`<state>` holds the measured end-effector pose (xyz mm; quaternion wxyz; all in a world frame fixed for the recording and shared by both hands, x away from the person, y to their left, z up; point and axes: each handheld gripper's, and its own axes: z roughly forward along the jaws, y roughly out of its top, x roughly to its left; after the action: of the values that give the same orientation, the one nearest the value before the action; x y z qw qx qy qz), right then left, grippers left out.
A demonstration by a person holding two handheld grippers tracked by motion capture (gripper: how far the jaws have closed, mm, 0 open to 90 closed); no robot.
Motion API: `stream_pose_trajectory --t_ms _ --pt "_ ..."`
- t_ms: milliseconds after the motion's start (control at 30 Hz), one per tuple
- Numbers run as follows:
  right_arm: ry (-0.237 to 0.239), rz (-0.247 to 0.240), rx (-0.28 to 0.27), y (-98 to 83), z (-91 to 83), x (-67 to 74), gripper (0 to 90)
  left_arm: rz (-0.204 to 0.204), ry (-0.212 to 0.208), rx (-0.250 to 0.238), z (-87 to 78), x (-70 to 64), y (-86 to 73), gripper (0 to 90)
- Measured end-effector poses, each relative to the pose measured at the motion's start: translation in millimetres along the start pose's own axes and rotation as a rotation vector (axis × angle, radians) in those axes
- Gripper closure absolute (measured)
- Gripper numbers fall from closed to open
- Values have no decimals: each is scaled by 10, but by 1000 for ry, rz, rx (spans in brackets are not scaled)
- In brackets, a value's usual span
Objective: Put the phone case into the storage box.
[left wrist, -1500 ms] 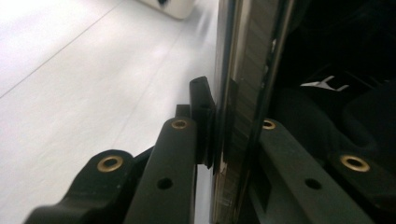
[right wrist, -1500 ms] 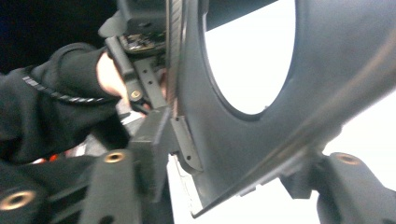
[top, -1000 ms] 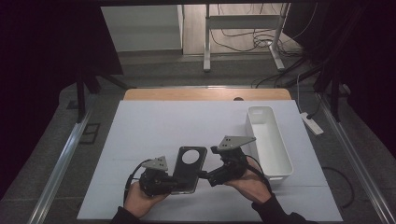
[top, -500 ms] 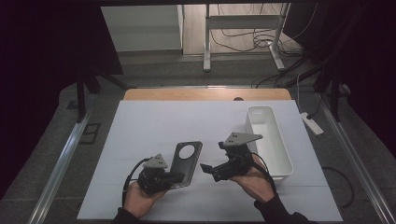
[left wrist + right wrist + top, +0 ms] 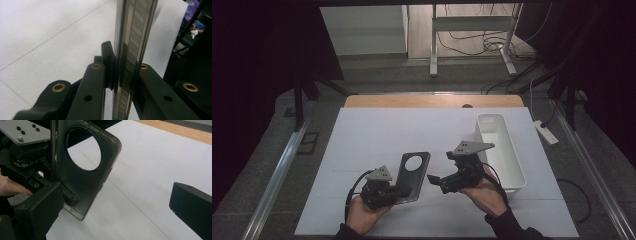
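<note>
The left gripper (image 5: 404, 190) pinches the dark phone case (image 5: 413, 176) by its lower edge, held above the counter (image 5: 377, 135). The right gripper (image 5: 435, 180), fingers spread, waits just right of the case (handover likely): next, close on its free edge.

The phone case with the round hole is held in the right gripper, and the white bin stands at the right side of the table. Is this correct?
Not quite. The left gripper holds the phone case, as the high view shows; the right gripper is open, beside the case. The white bin does stand at the right side of the table.
</note>
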<state>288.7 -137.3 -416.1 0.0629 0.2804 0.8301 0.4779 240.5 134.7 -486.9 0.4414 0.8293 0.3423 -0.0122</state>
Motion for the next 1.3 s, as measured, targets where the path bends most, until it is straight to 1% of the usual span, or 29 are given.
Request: stream_pose_trajectory --t_ms 100,167,267,333,433,467,500,533,600,633,667,700,767,800,833,900,1000,1033,1067,1133,1167,1200,1300 --pt "3 10 -3 4 -1 -1 0 7 -7 1 9 -22 4 849" --pt "-14 19 0 8 -3 4 0 18 -13 6 22 -47 9 849" --pt "-11 31 -1 16 -8 5 0 33 -25 18 39 -69 14 849" --pt "-15 44 -2 24 -11 4 0 36 -31 23 49 -78 15 849" --pt "-20 48 -8 27 -20 3 0 40 -39 26 58 -86 15 849" --pt "-28 49 -8 29 -29 0 21 40 -40 25 61 -90 16 849" --pt "-37 50 -14 31 -39 -2 62 40 -43 25 63 -93 16 849" --pt "-42 54 -23 33 -53 -6 123 40 -45 25 64 -95 17 849" --pt "-34 52 -32 31 -73 -16 203 41 -48 27 67 -98 17 849" --pt "-34 59 -36 31 -85 -13 246 42 -50 27 69 -99 17 849" --pt "-34 59 -36 31 -85 -13 246 42 -50 27 69 -99 17 849" --pt "-20 60 -44 32 -99 -17 333 41 -55 24 71 -101 17 849" --pt "-12 52 -47 32 -107 -15 398 41 -61 22 70 -102 18 849" --pt "-12 52 -47 32 -107 -15 398 41 -61 22 70 -102 18 849" --pt "-9 48 -49 31 -110 -11 427 40 -68 20 70 -98 17 849" --pt "5 41 -63 31 -123 -3 516 40 -80 18 69 -94 16 849" --pt "26 37 -78 32 -135 -8 587 42 -92 15 71 -89 14 850" --pt "26 37 -78 32 -135 -8 587 40 -96 14 71 -87 14 850" --pt "44 43 -83 33 -143 -13 629 43 -104 11 71 -84 12 849" --pt "45 44 -85 33 -146 -15 642 43 -108 8 71 -82 12 850" --pt "59 47 -90 33 -150 -22 677 42 -113 4 71 -83 12 849" --pt "64 48 -93 32 -150 -25 690 44 -116 3 71 -84 12 849" --pt "68 46 -100 34 -159 -23 740 41 -121 3 77 -80 11 850"
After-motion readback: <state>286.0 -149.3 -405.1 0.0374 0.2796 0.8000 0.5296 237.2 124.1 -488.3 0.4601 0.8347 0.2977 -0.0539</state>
